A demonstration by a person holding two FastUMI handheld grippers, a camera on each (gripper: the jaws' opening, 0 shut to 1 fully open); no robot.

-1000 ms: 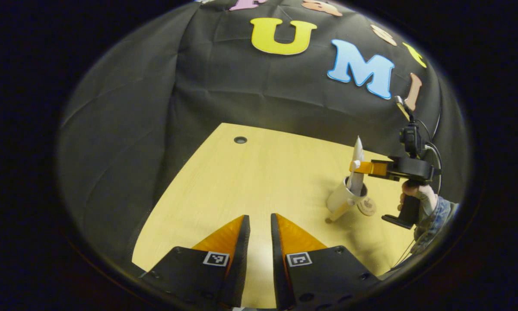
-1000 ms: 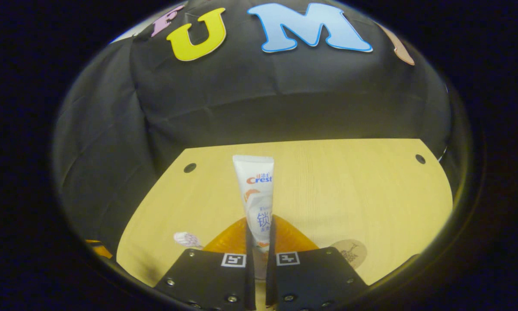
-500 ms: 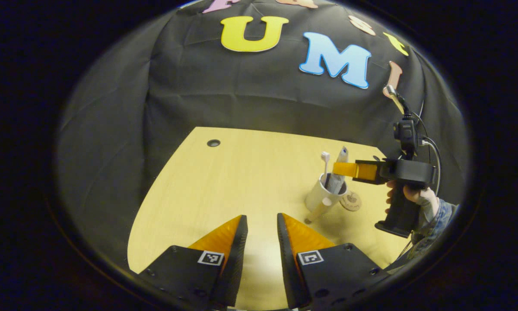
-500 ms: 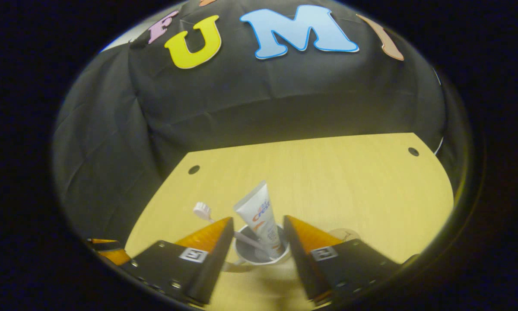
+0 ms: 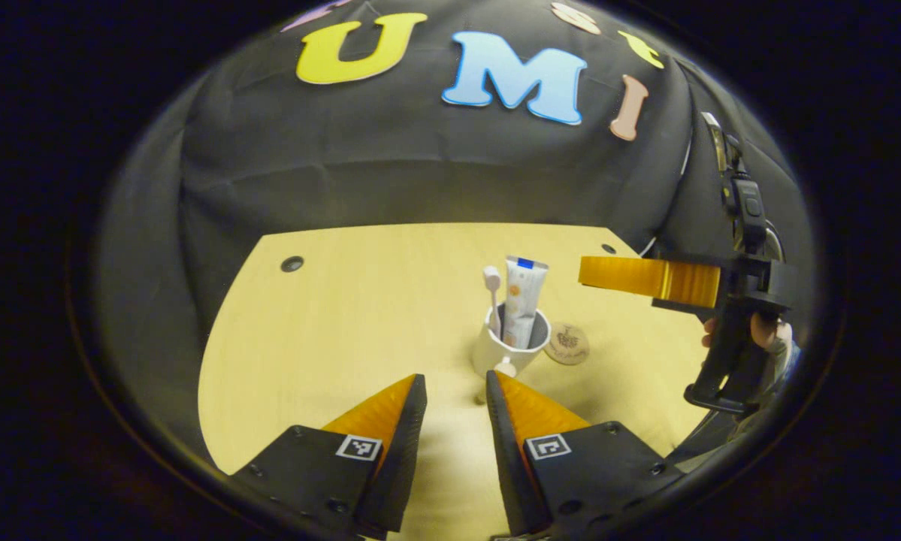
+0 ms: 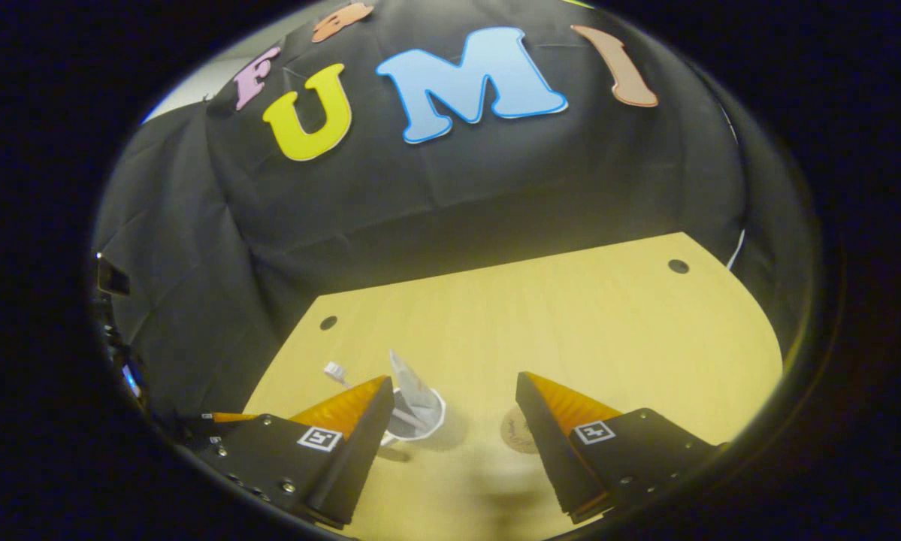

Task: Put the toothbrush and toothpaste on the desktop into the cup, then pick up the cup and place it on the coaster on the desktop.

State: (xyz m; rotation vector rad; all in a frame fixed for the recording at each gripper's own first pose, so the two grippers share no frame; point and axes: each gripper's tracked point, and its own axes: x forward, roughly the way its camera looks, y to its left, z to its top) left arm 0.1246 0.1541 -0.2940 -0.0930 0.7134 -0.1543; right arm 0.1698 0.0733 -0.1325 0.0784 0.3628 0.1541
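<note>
1. The left gripper (image 5: 454, 391), at the bottom centre of the left gripper view, has its jaws a narrow gap apart and holds nothing; the right gripper (image 6: 450, 406), at the bottom of the right gripper view, stands wide open and empty
2. The cup (image 5: 509, 347), right of frame centre on the desktop (image 5: 345, 330), holds the toothbrush (image 5: 492, 297) and toothpaste (image 5: 524, 300); the coaster (image 5: 566, 343) lies just beside it
3. Risk, as I judge it: both items stand tall and lean, so a tilted or jerky lift could tip the cup or spill them
4. The left gripper view shows a hand (image 5: 766, 330) holding the other tool at right; the right gripper view looks down into the cup (image 6: 418, 417), beside its left finger
</note>
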